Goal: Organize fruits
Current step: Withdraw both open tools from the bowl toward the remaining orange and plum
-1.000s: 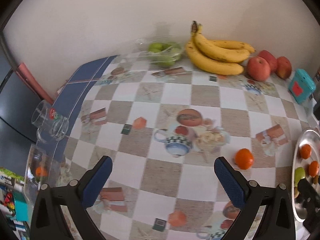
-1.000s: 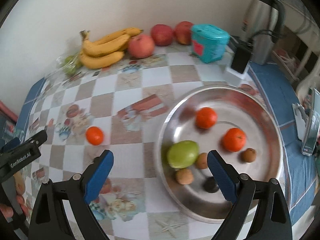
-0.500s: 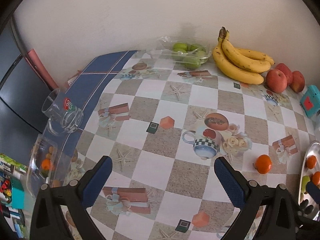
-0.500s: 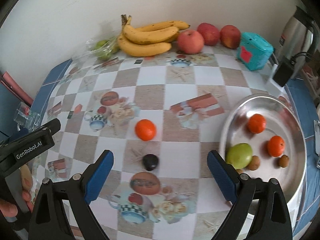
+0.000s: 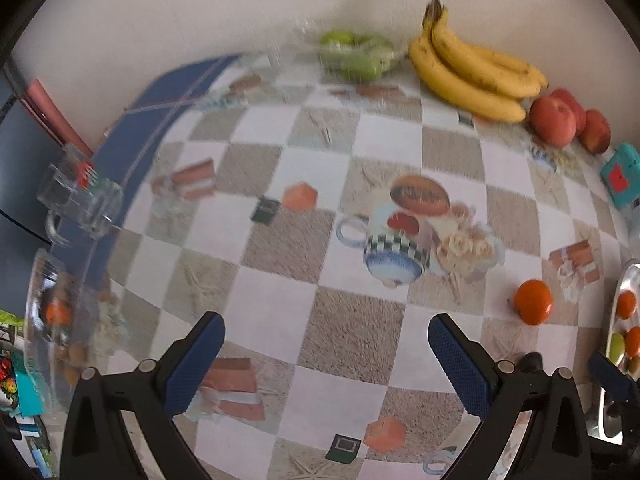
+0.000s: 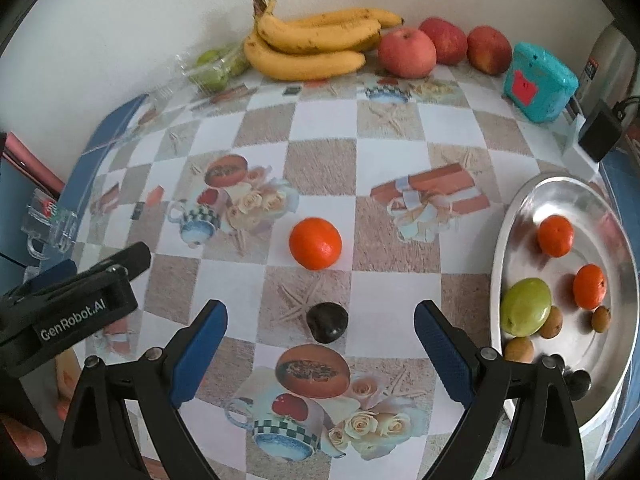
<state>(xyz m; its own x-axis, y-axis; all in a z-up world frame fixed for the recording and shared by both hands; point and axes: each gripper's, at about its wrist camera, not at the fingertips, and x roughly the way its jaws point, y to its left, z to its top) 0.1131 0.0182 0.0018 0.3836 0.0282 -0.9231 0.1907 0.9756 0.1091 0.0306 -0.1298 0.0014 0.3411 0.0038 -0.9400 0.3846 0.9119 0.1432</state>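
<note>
Left wrist view: the left tongs stand wide apart and empty above the checked surface. A loose orange lies ahead and to the right, and a dark fruit shows partly behind the right finger. Along the wall lie a banana bunch, red apples and green fruit in a clear pack. A glass mug stands at the left edge; the rim of a metal tray shows at far right. The view is somewhat blurred.

Right wrist view: the right tongs are spread apart, holding nothing, with the dark fruit on the surface between the fingers and the orange just beyond it. The metal tray at right holds two oranges, a green fruit and small brown fruits. A teal box sits beside the apples. The left tongs' body enters at lower left.
</note>
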